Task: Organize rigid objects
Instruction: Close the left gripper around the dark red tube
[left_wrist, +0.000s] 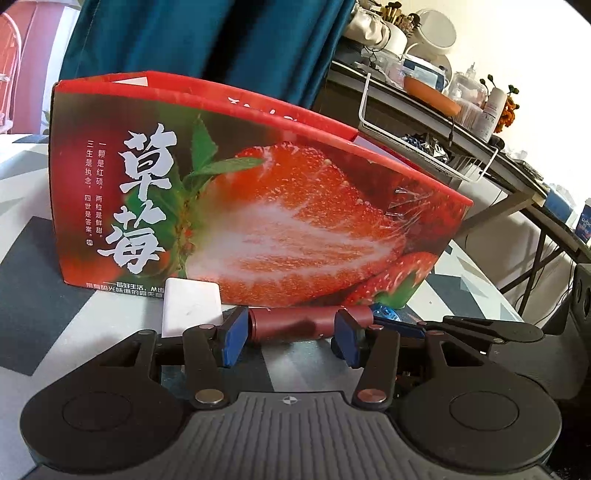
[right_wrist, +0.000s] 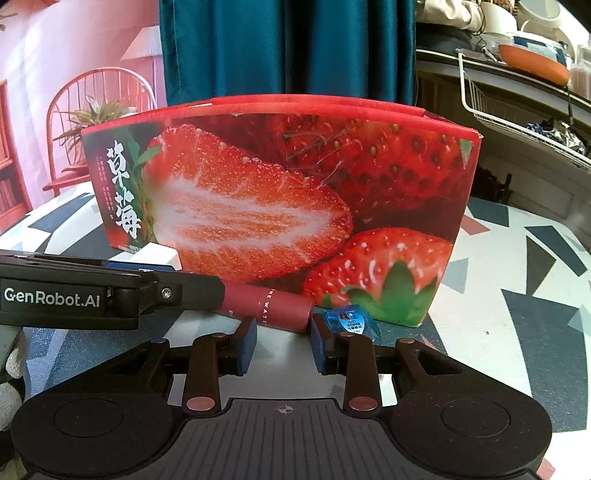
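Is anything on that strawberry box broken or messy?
Yes, a little. A strip of clear tape near the right end of the strawberry box is wrinkled and peeling off the front. The box itself stands upright, with no dents showing. A dark red tube lies on its side in front.

A tube (right_wrist: 267, 308) lies on the desk (right_wrist: 498, 332) just before the strawberry box (right_wrist: 277, 192). A small packet (right_wrist: 351, 321) lies at its right end, a flat block (left_wrist: 192, 308) at its left.

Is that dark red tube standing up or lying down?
Lying down. The dark red tube rests lengthwise on the patterned tabletop, before the strawberry box.
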